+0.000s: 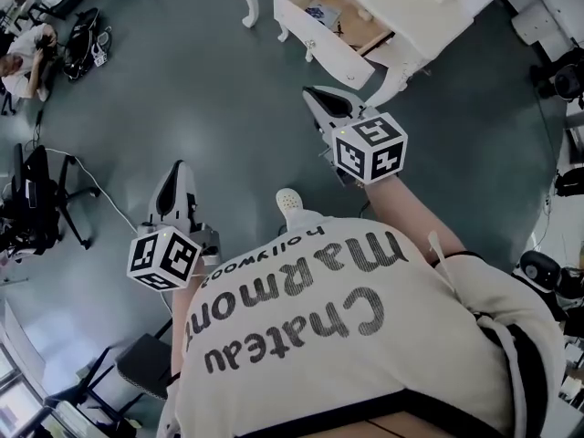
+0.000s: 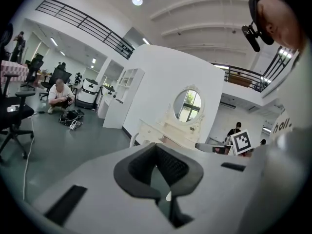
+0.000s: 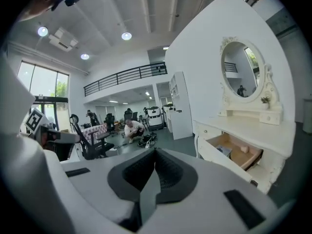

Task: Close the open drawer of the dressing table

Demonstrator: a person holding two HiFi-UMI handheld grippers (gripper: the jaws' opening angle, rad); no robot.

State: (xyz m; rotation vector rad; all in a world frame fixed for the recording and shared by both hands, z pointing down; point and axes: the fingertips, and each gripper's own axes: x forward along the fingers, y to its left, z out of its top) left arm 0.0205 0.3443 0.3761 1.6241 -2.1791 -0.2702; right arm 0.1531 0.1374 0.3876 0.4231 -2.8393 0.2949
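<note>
In the head view, the dressing table stands at about 1 o'clock, and its drawer is pulled well out toward 7 o'clock, with the wooden inside and a few small things in it exposed. The right claw sits just below the drawer front, apart from it and aimed toward 11 o'clock. That probably lines it up to push the white front panel, since pushing needs no grasp. The left claw hangs at 8 o'clock over bare floor, well apart from the furniture and pointing to 12. It looks held back because one claw is enough for the push. In the left gripper view, the left claw has its jaws pressed together with nothing between them. The dressing table and its oval mirror lie beyond at 12 o'clock, and the drawer is hard to make out from there. In the right gripper view, the right claw is likewise pressed together and carries nothing, which makes a blunt tip that suits shoving. The drawer gapes at 3 o'clock under the worktop, off to the side of the claw's line, so the claw would have to swing right before it meets the front. The task is not yet begun.
</note>
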